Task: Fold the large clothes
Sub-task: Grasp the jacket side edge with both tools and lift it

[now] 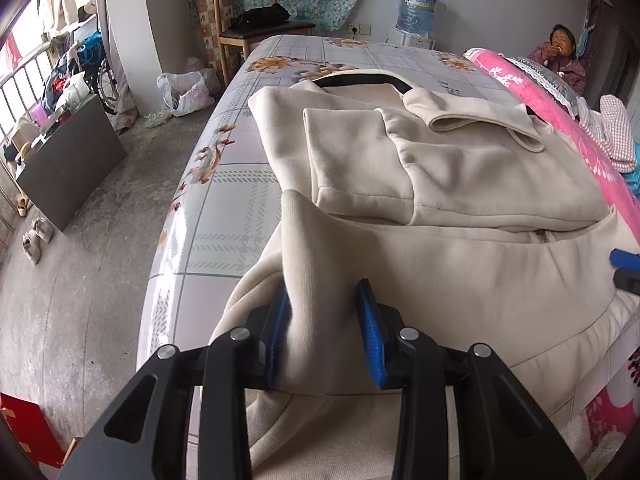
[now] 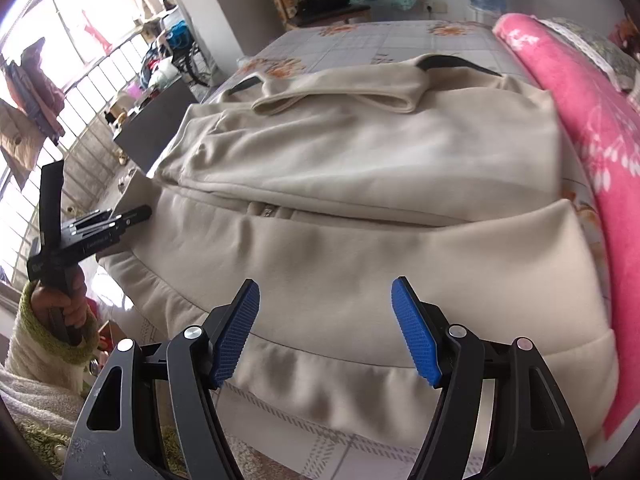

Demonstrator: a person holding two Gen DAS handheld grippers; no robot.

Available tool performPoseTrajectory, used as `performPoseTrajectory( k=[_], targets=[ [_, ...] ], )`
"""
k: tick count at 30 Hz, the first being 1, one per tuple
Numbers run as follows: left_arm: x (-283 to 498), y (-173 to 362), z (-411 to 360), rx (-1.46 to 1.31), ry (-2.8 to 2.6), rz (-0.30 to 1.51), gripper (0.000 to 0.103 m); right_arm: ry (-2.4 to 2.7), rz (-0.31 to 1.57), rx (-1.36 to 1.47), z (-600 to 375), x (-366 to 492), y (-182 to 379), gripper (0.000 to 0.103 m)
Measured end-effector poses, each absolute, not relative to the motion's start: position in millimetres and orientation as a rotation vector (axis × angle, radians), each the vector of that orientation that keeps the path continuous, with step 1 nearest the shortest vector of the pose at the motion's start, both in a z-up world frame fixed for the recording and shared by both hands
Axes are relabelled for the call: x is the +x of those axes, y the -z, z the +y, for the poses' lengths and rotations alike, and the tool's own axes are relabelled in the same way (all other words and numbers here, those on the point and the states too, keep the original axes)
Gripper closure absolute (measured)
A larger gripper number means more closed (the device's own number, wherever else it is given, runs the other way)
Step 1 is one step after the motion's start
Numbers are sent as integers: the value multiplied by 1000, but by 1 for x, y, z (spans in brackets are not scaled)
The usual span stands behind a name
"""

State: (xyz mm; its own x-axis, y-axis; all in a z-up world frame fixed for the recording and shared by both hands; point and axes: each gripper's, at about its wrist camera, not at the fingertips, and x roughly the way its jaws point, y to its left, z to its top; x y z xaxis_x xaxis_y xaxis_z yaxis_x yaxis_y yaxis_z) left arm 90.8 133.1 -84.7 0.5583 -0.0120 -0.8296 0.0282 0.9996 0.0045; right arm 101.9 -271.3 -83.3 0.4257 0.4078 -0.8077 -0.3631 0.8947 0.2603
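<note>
My left gripper (image 1: 324, 328) points steeply down; its jaws stand narrow, clamped on a raised fold of the ribbed hem of the cream zip-up sweatshirt (image 1: 460, 184). The garment lies ahead of both pairs of jaws on the bed (image 1: 224, 200), its sleeves folded across the chest and its collar at the far end. My right gripper (image 2: 326, 328) also tilts down; its jaws stand wide, with nothing between the pads, above the hem. In the right wrist view, my left hand (image 2: 64, 304), in a green-cuffed sleeve, grips the left tool's handle. A pink blanket (image 2: 580, 128) lies to the right of the jaws.
</note>
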Motion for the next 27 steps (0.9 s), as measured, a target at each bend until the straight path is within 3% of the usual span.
performPoseTrajectory(
  k=[4, 12, 19, 27],
  targets=[
    [86, 86, 127, 75, -1, 970, 71, -364, 972, 103, -321, 101, 68, 37],
    [90, 86, 124, 76, -26, 987, 71, -248, 969, 128, -364, 134, 73, 55],
    [90, 86, 123, 72, -37, 997, 71, -188, 988, 119, -382, 158, 85, 60],
    [90, 86, 122, 71, -44, 999, 71, -219, 989, -4, -363, 138, 79, 87]
  ],
)
